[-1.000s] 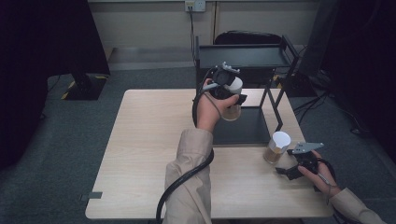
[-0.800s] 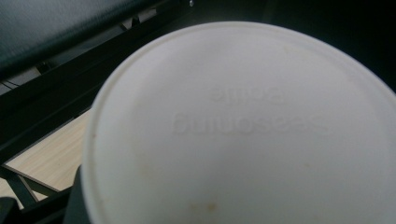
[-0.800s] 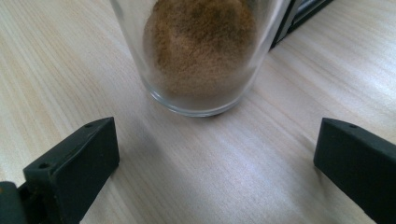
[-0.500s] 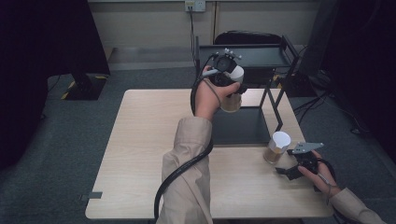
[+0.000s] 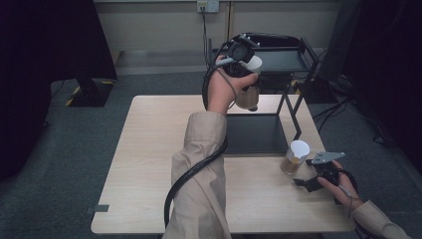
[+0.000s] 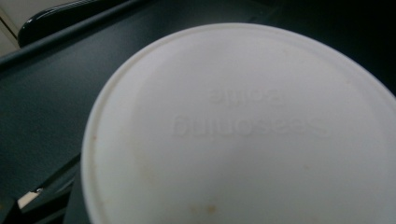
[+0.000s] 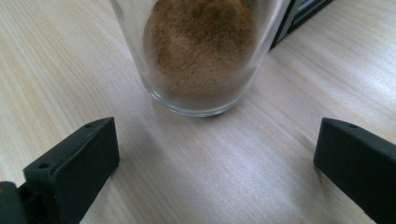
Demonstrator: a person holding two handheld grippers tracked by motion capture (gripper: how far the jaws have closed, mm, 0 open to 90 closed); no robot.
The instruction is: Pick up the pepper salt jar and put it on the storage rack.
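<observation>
Item 1, left gripper point(image 5: 245, 67): held aloft at the far side of the table point(image 5: 149, 164), at the level of the black shelf rack point(image 5: 293, 59). Left arm stretched forward from the near edge, beige sleeve point(image 5: 201, 164) running up the middle of the high view, wrist bent, hand wrapped about the gripper body. Jaws clamped on a glass jar point(image 5: 247, 94) with a white lid point(image 5: 254, 63); jar clear of the tabletop, tilted, lid toward the rack's upper shelf. In the left gripper view the lid point(image 6: 243, 130) sat right up against the lens, embossed lettering across it, dark shelf behind.

Item 2, right gripper point(image 5: 311, 179): low over the near right corner of the table, right hand point(image 5: 341, 181) behind it, forearm entering from the bottom right. Jaws spread wide, nothing between the pads point(image 7: 74, 163).

Item 3, second jar point(image 5: 293, 158): white-lidded, brown powder inside, standing upright on the wood just ahead of the right gripper, close beside the rack's lower tray point(image 5: 256, 134). In the right gripper view its glass base point(image 7: 201, 60) stood beyond the jaw tips, untouched.
</observation>
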